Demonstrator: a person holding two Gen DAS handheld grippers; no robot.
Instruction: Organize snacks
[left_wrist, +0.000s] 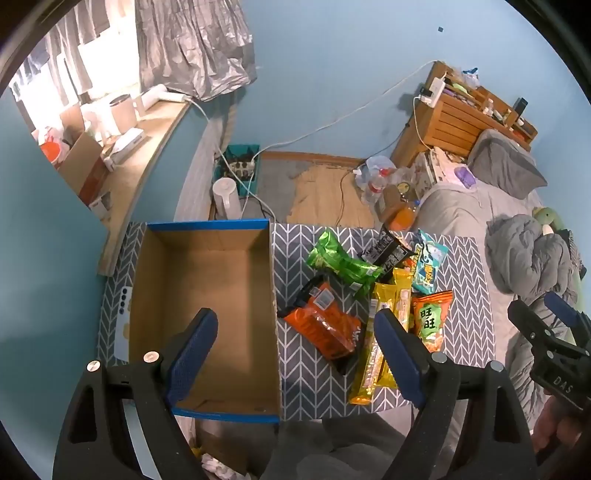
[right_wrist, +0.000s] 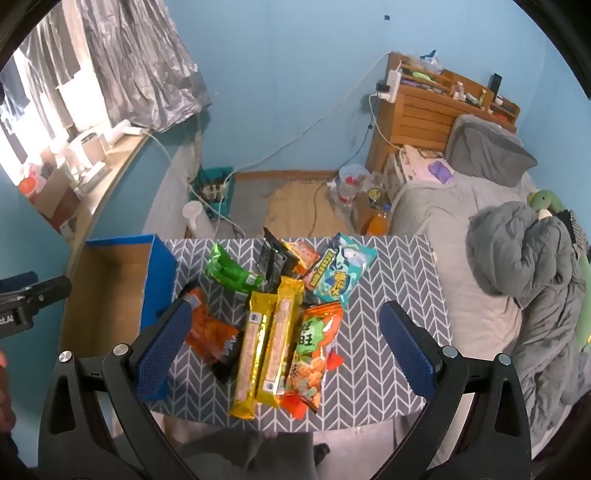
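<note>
An empty cardboard box with blue rims (left_wrist: 207, 295) (right_wrist: 110, 291) stands on the left of a small table with a grey chevron cloth (left_wrist: 469, 295) (right_wrist: 388, 288). Beside it lies a pile of snack packs: an orange bag (left_wrist: 325, 325) (right_wrist: 210, 332), a green bag (left_wrist: 340, 262) (right_wrist: 229, 273), two yellow bars (left_wrist: 384, 332) (right_wrist: 266, 343), an orange-green rice cracker bag (left_wrist: 430, 317) (right_wrist: 314, 347), a teal bag (left_wrist: 428, 266) (right_wrist: 340, 273) and a black pack (left_wrist: 384, 251) (right_wrist: 275, 262). My left gripper (left_wrist: 295, 354) is open and empty above the box's right wall. My right gripper (right_wrist: 288, 354) is open and empty above the yellow bars.
A bed with grey bedding (right_wrist: 517, 258) lies right of the table, with a wooden headboard shelf (right_wrist: 443, 107) behind. Bottles (right_wrist: 347, 192), a blue crate (right_wrist: 214, 188) and cables sit on the floor beyond the table. A cluttered windowsill (left_wrist: 122, 155) runs along the left.
</note>
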